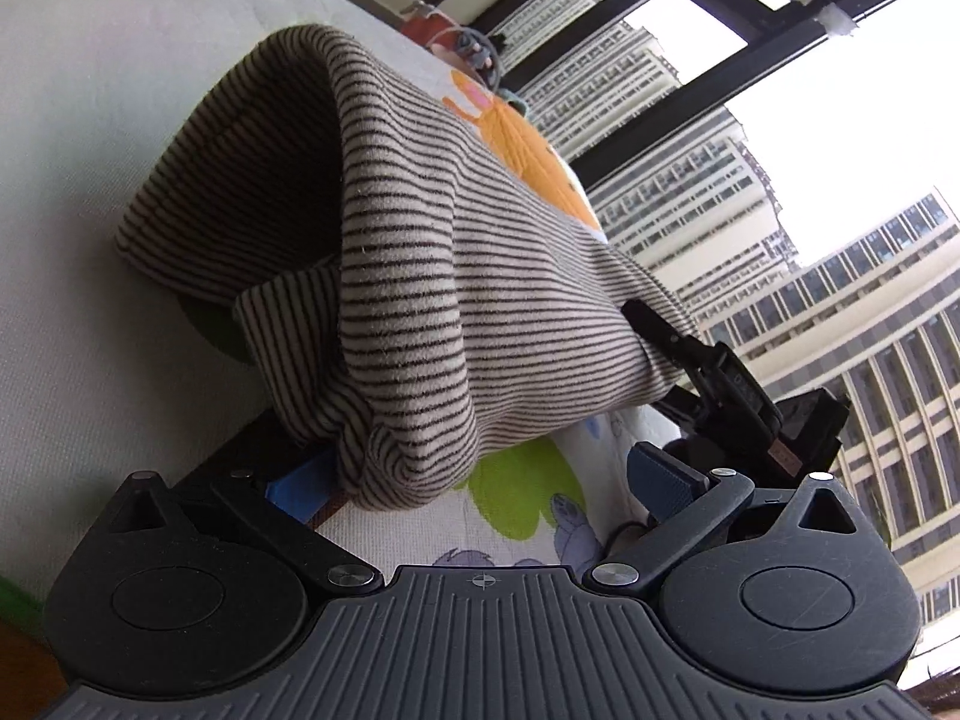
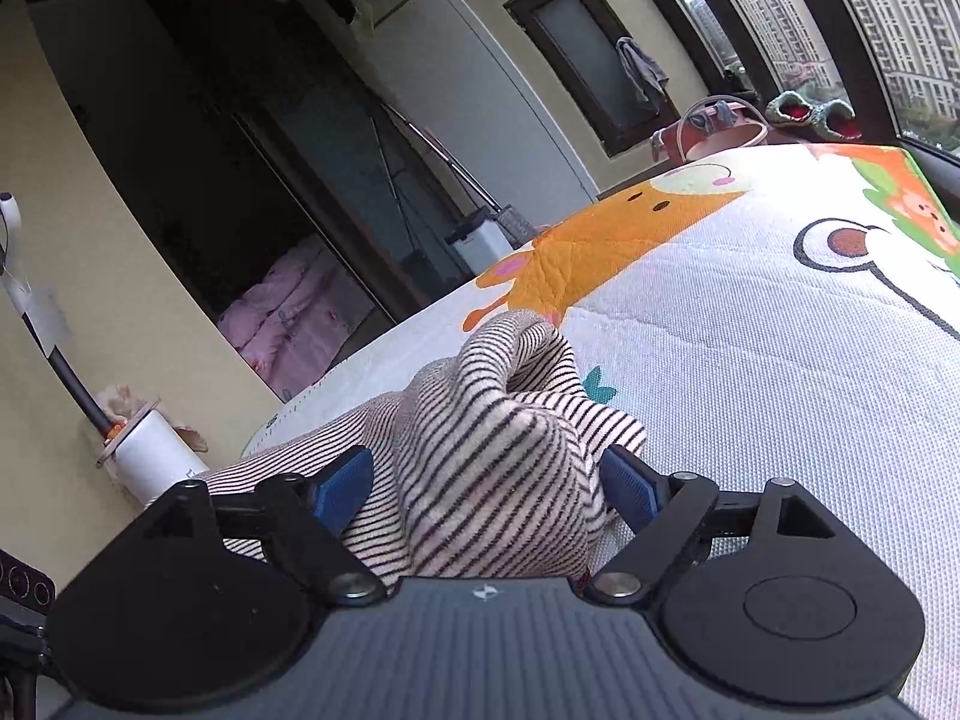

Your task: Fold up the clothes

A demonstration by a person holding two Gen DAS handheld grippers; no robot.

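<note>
Left wrist view: striped garment (image 1: 420,276), beige with thin dark stripes, hangs in a draped fold in front of the camera. Left gripper (image 1: 480,480) stands spread wide; the blue pad on one side (image 1: 300,489) touches the bunched lower hem, the other blue pad (image 1: 663,480) is apart from the cloth. Whether it actually pinches the fabric cannot be told. Right gripper (image 1: 666,330) shows at the far edge of the garment, clamped on that edge. Below lies a quilted play mat (image 1: 516,516) with green, orange and purple cartoon prints. Tower blocks (image 1: 840,312) fill the window.

Right wrist view: right gripper (image 2: 486,480) is clenched on a bunched wad of the garment (image 2: 498,456), blue pads pressed to both sides. Mat (image 2: 750,360) spreads beyond. No readable writing or labels in either view.
</note>
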